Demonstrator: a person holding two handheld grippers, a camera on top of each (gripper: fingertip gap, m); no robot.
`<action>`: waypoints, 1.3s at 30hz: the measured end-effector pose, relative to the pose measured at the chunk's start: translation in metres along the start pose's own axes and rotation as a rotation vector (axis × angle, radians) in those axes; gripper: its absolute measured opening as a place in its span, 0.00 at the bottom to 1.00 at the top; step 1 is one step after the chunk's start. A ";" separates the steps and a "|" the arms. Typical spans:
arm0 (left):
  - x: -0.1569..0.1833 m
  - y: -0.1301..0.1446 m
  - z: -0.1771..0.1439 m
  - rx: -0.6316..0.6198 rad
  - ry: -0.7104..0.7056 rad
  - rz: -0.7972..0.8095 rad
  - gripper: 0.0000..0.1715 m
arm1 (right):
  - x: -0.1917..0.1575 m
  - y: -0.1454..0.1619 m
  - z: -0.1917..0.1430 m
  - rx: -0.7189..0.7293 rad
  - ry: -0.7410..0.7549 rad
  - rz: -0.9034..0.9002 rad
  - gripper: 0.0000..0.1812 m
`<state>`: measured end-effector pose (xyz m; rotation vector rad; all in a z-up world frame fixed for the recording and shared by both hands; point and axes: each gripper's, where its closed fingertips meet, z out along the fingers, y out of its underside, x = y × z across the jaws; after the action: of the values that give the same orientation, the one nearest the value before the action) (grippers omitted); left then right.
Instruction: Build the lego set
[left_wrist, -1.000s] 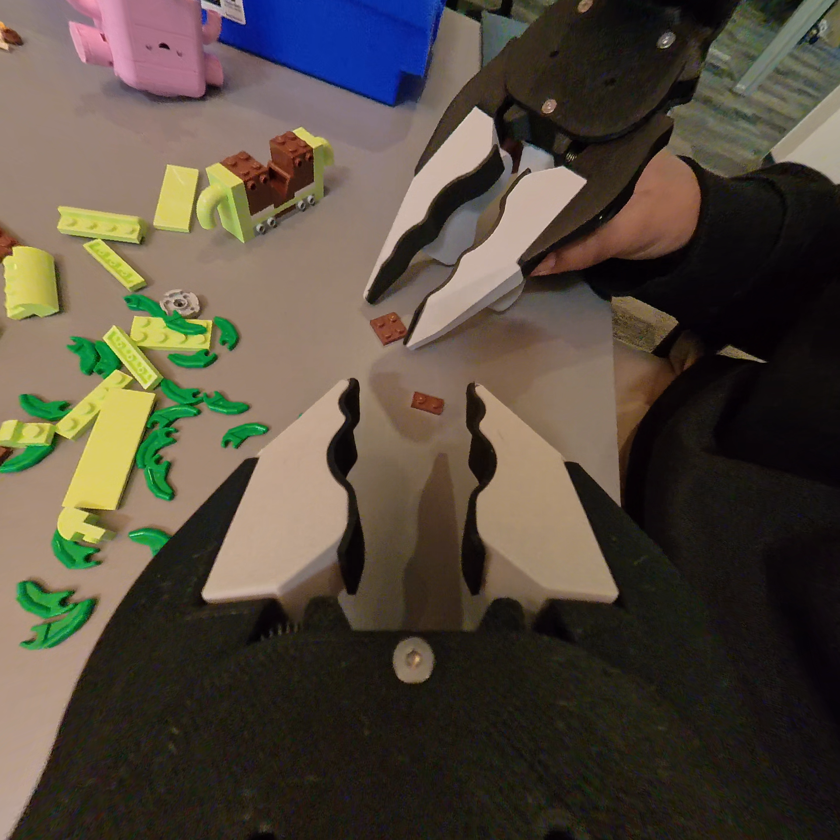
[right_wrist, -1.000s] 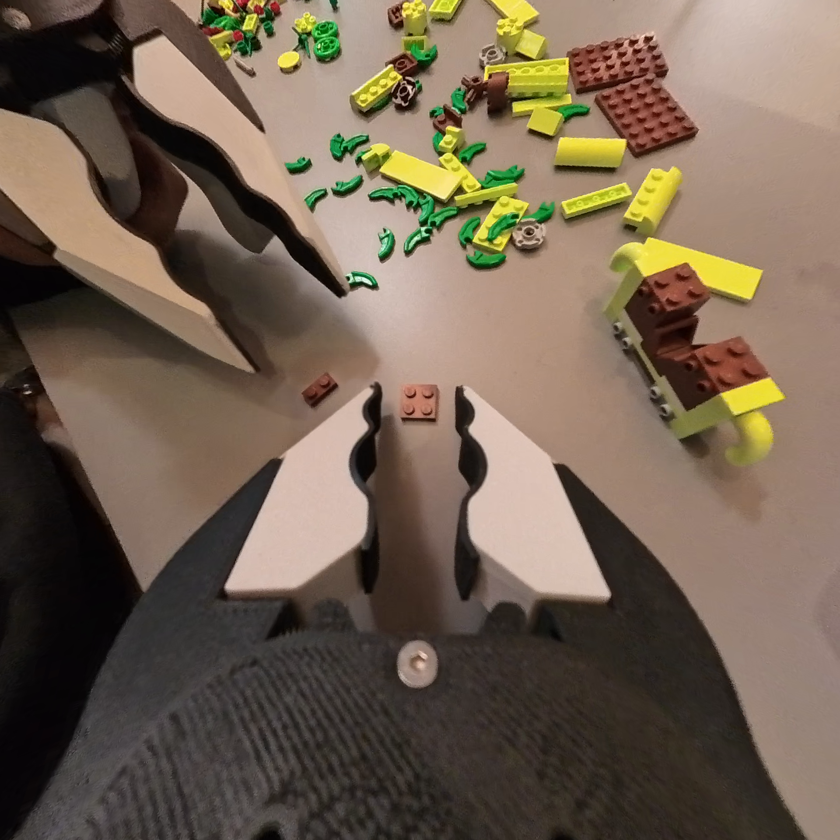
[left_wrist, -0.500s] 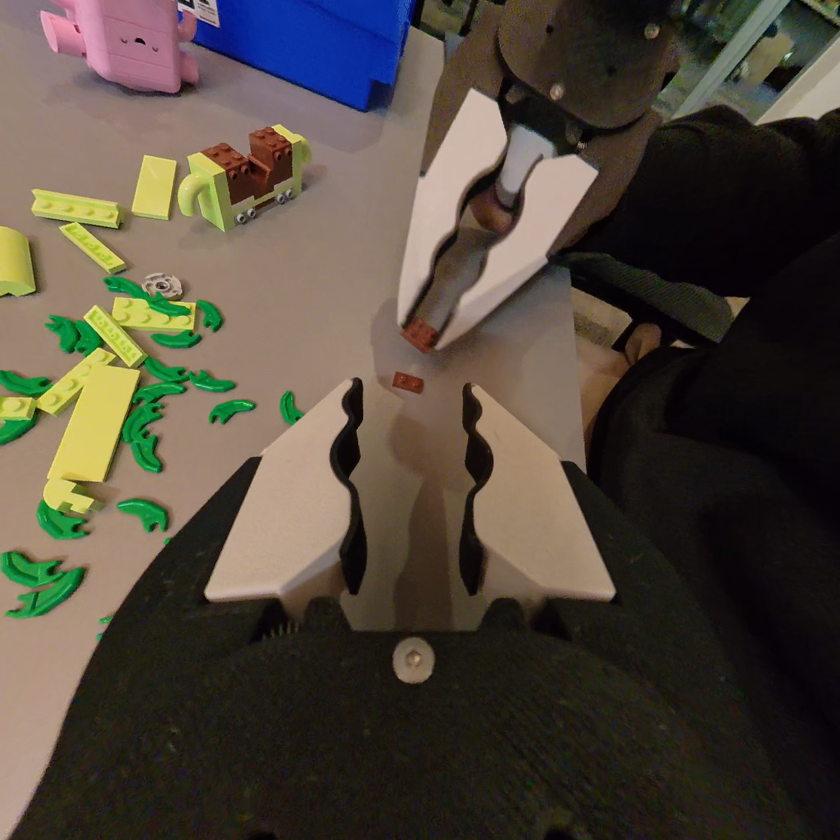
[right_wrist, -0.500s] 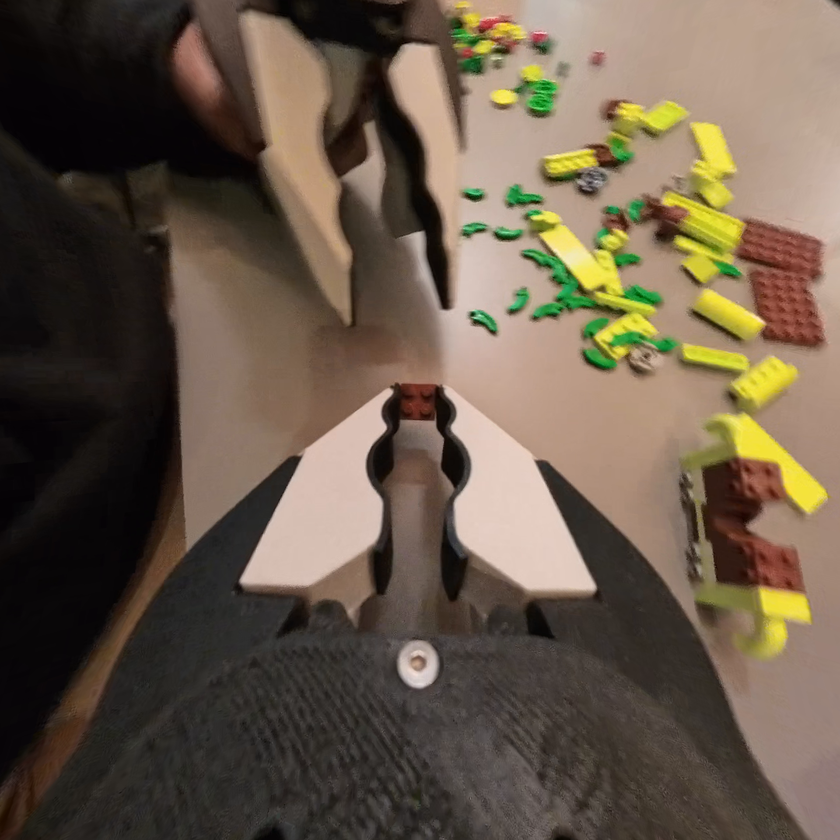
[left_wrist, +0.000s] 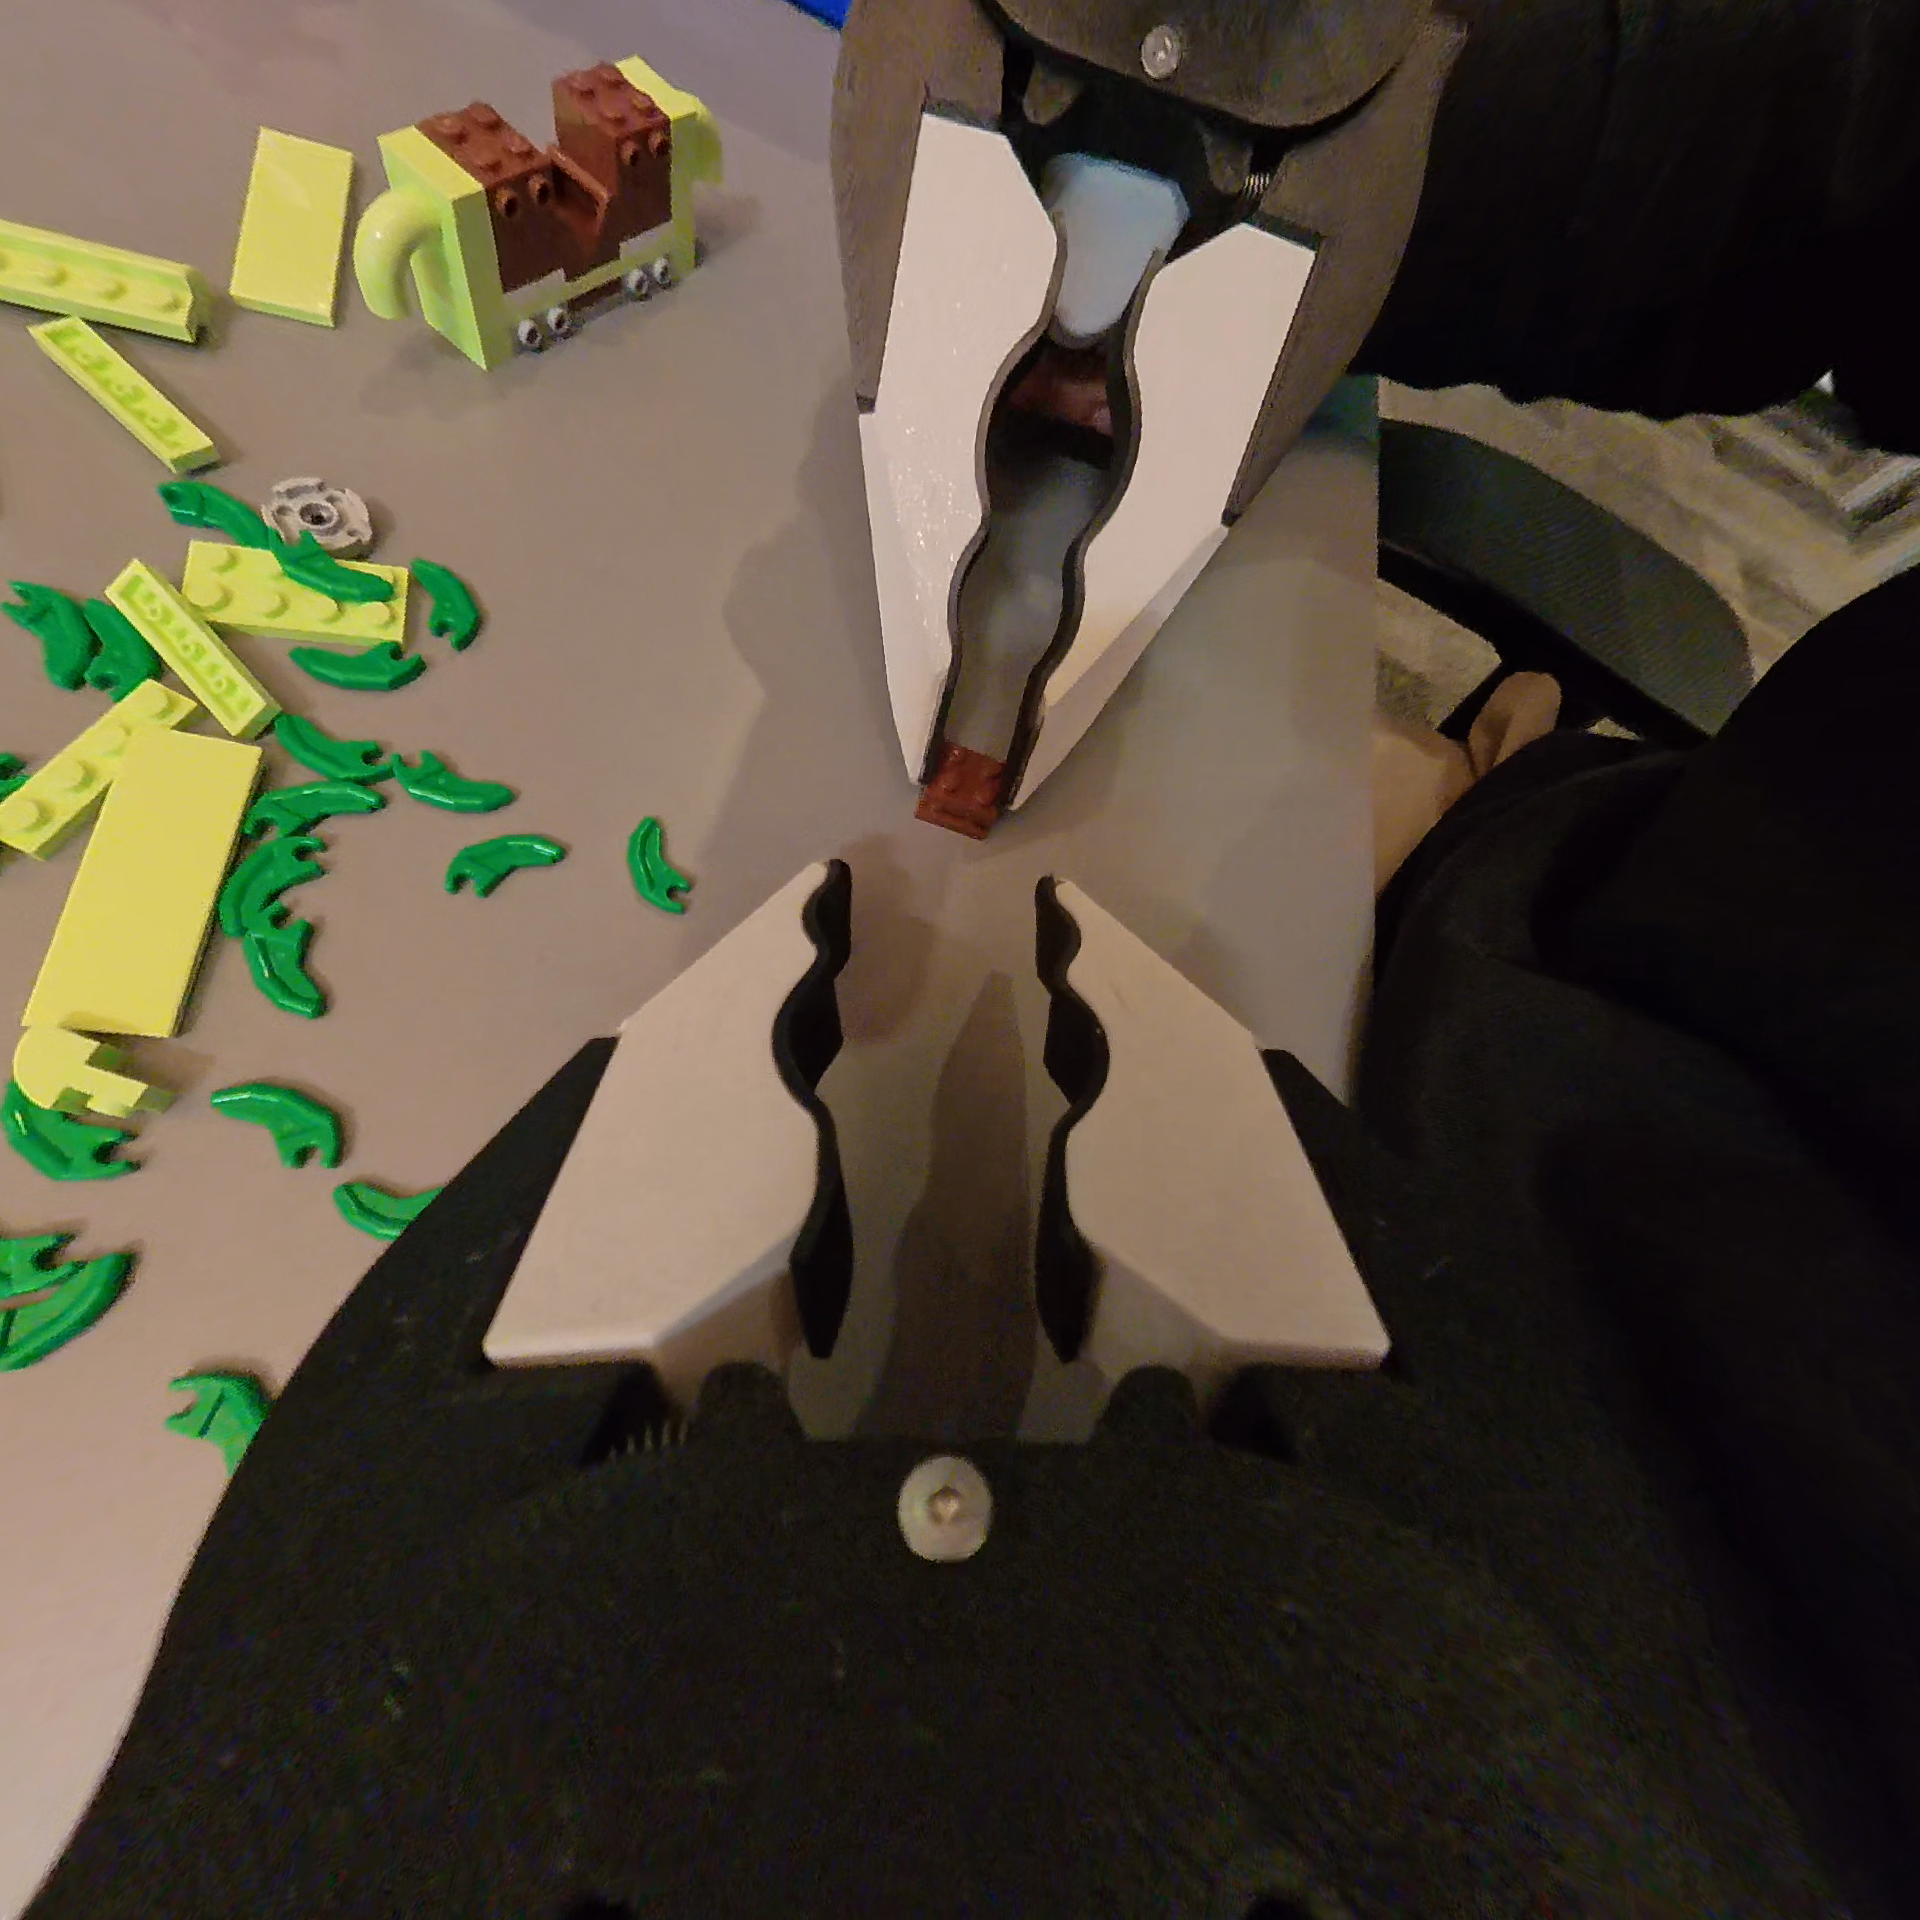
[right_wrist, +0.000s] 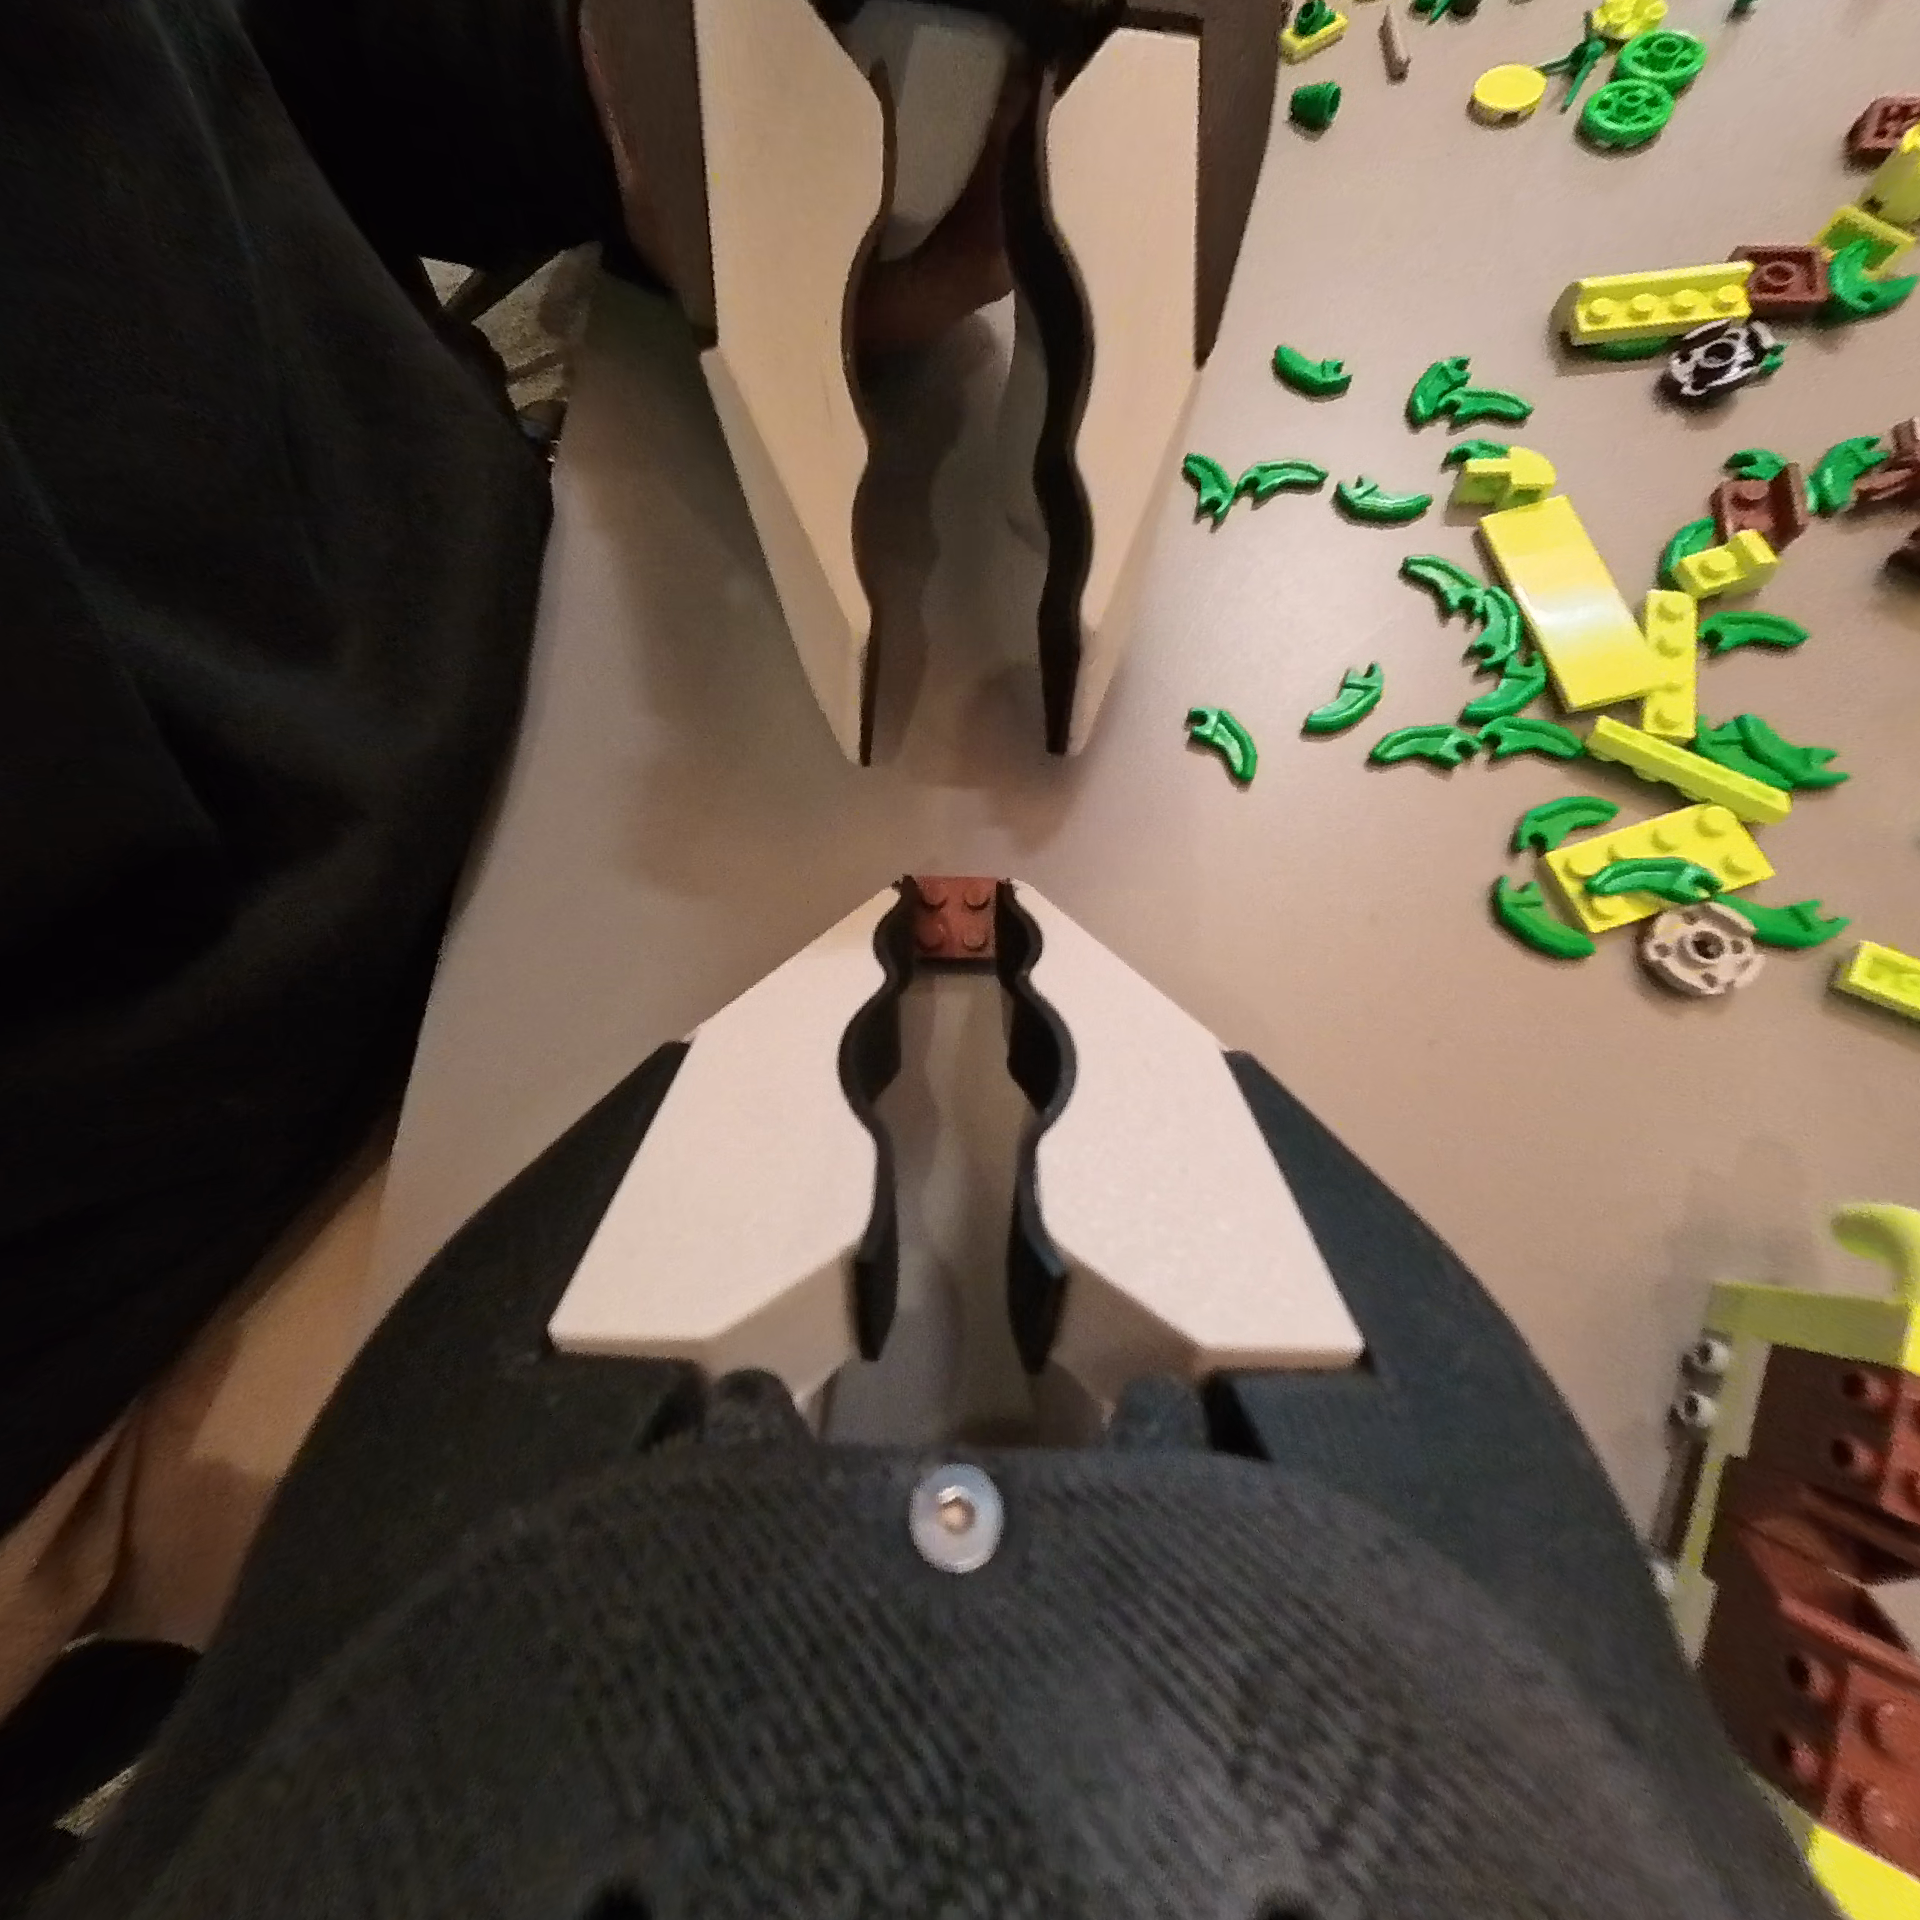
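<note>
My right gripper is shut on a small brown square plate, pinched at its fingertips low over the grey table. In the left wrist view the right gripper points down at me, with the brown plate at its tips. My left gripper is open and empty, tips just short of that plate. It faces the right gripper tip to tip in the right wrist view. The part-built lime and brown model stands at the back left and shows at the lower right.
Loose green leaf pieces, lime plates and a lime tile lie scattered left of me; a grey round piece sits among them. The table edge runs close on the right, with a person's dark clothing and a chair beyond. The grippers are tip to tip, or close to it. It is some 11 cm from my left tips to the lime tile. It turns up in the right wrist view as well.
My right gripper shut on the brown square plate and swung round with it to face the left gripper's tips. The smaller brown plate that lay between them no longer shows.
</note>
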<state>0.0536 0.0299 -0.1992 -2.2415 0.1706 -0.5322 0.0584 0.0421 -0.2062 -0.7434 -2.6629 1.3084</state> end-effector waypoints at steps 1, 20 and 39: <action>0.000 0.001 0.001 -0.011 -0.001 0.003 0.19 | 0.000 0.000 0.000 -0.001 -0.004 0.000 0.07; 0.000 0.004 0.004 -0.042 0.001 0.003 0.16 | 0.000 -0.001 0.005 -0.272 -0.034 -0.034 0.07; 0.003 0.000 -0.002 0.017 0.046 -0.058 0.16 | 0.002 -0.002 0.007 -0.464 0.127 0.043 0.12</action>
<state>0.0552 0.0275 -0.1969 -2.2243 0.1243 -0.6142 0.0534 0.0370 -0.2096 -0.8962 -2.8825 0.6191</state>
